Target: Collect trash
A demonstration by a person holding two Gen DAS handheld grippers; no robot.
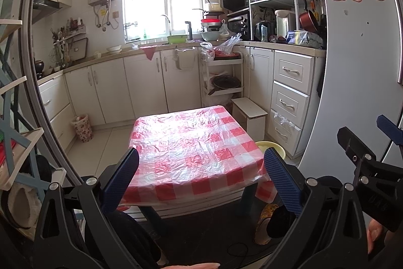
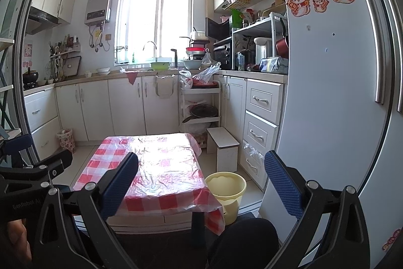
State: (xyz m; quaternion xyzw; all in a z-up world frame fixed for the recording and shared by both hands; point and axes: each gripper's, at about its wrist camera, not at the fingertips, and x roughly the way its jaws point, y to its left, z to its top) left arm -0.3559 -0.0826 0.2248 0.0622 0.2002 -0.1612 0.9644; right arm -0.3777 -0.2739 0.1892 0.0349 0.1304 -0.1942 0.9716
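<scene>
A low table (image 1: 191, 143) (image 2: 161, 168) covered with a red-and-white checked plastic cloth stands just ahead of both grippers. I make out no loose trash on the cloth in either view. A yellow bucket (image 2: 225, 183) (image 1: 273, 146) sits on the floor at the table's right corner. A small floral waste bin (image 1: 81, 127) (image 2: 66, 139) stands against the left cabinets. My left gripper (image 1: 202, 178) is open and holds nothing, hovering before the table's near edge. My right gripper (image 2: 201, 183) is also open with nothing between its blue pads.
A white fridge (image 2: 327, 92) (image 1: 352, 67) rises close on the right. A white step stool (image 2: 223, 140) and a tiered trolley (image 1: 221, 77) stand behind the table. Cabinets and a cluttered counter line the walls. A person's dark-trousered legs (image 2: 241, 241) fill the bottom.
</scene>
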